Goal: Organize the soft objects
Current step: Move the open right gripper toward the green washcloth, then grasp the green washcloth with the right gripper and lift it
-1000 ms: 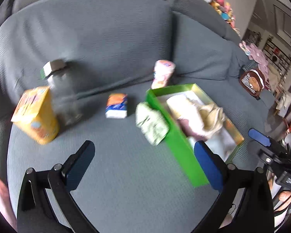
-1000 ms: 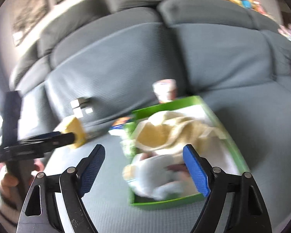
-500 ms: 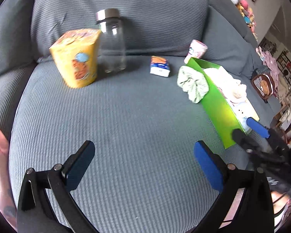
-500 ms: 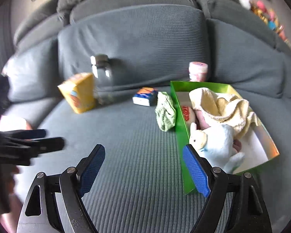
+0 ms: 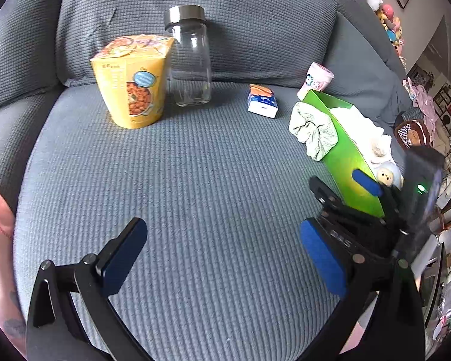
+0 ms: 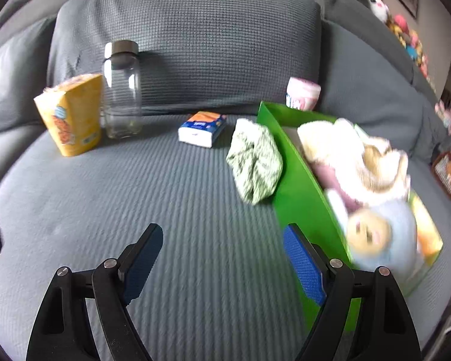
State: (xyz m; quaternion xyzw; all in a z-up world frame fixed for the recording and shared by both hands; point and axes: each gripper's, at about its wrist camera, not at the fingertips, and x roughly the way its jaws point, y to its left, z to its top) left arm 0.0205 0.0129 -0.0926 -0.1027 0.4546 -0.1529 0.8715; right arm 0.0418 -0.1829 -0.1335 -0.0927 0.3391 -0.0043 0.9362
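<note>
A green box lies on the grey sofa seat at the right. It holds a cream towel and a pale blue plush toy. A crumpled pale green cloth leans against the box's outer left wall. My left gripper is open and empty, low over the seat. My right gripper is open and empty next to the box; it also shows in the left wrist view.
At the back of the seat stand a yellow noodle cup, a clear glass jar, a blue and orange tissue pack and a pink cup. Plush toys line the far sofa back.
Both grippers have pulled back from the box and now sit low over the seat. The plush toy lies in the box. The right gripper is closer to the left one.
</note>
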